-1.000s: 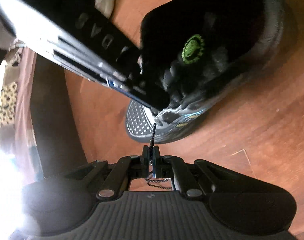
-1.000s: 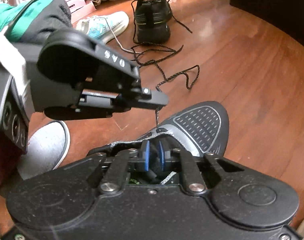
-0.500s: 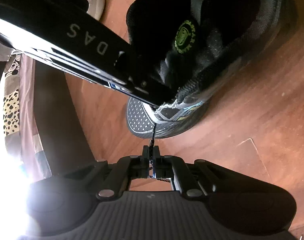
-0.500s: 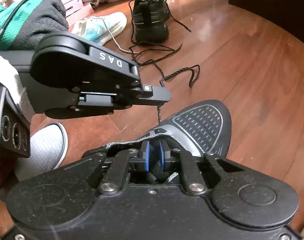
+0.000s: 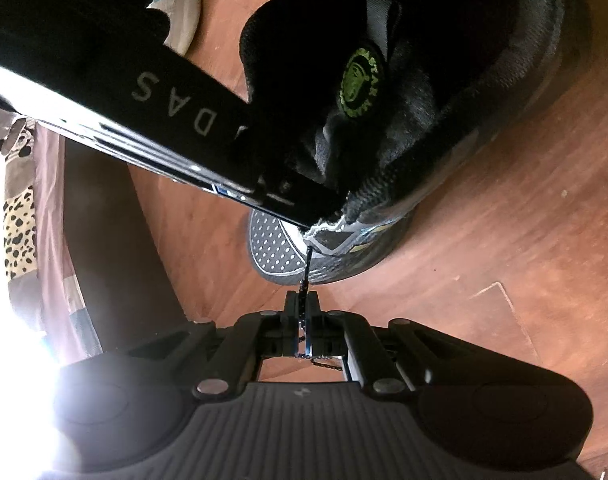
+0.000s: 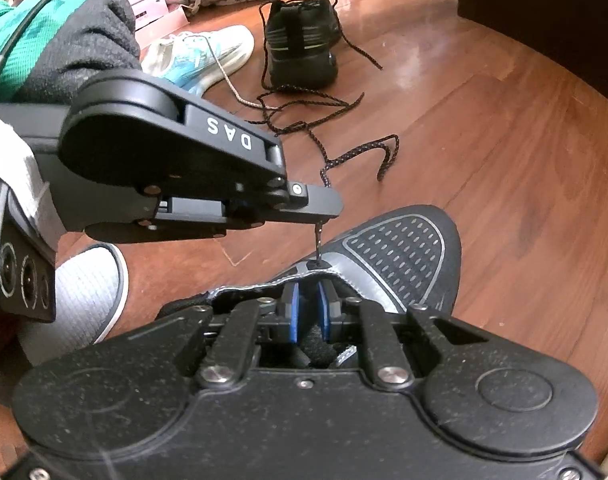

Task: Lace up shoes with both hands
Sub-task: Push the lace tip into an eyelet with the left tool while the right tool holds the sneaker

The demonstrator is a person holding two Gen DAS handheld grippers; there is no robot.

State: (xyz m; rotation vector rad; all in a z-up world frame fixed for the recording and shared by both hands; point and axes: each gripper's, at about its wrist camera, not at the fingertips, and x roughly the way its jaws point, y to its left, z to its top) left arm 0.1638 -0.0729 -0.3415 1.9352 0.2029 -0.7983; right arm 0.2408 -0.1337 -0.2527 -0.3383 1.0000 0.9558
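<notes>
A black and grey shoe (image 5: 463, 140) lies on the wooden floor, its perforated toe (image 6: 399, 248) pointing away in the right wrist view. My left gripper (image 5: 302, 304) is shut on the black lace (image 5: 307, 264) just above the front eyelet (image 6: 317, 265). The lace runs straight down from its tip (image 6: 327, 210) into that eyelet. My right gripper (image 6: 307, 308) reaches inside the shoe under the grey eyelet flap. Its blue pads (image 6: 292, 314) stand close together with black shoe fabric between them. In the left wrist view its tip (image 5: 309, 222) meets the flap's edge.
The rest of the lace trails in loops (image 6: 315, 120) over the floor toward a second black shoe (image 6: 300, 48). A white and blue sneaker (image 6: 200, 60) lies beside it. A pale grey shoe toe (image 6: 84, 292) sits at the lower left. Dark furniture (image 6: 543, 8) stands at the back right, with boxes (image 6: 152, 0) behind.
The shoe has turned, showing more of its opening and green tongue logo to the left camera. Both grippers keep their holds, and the lace stays short between left gripper and eyelet.
</notes>
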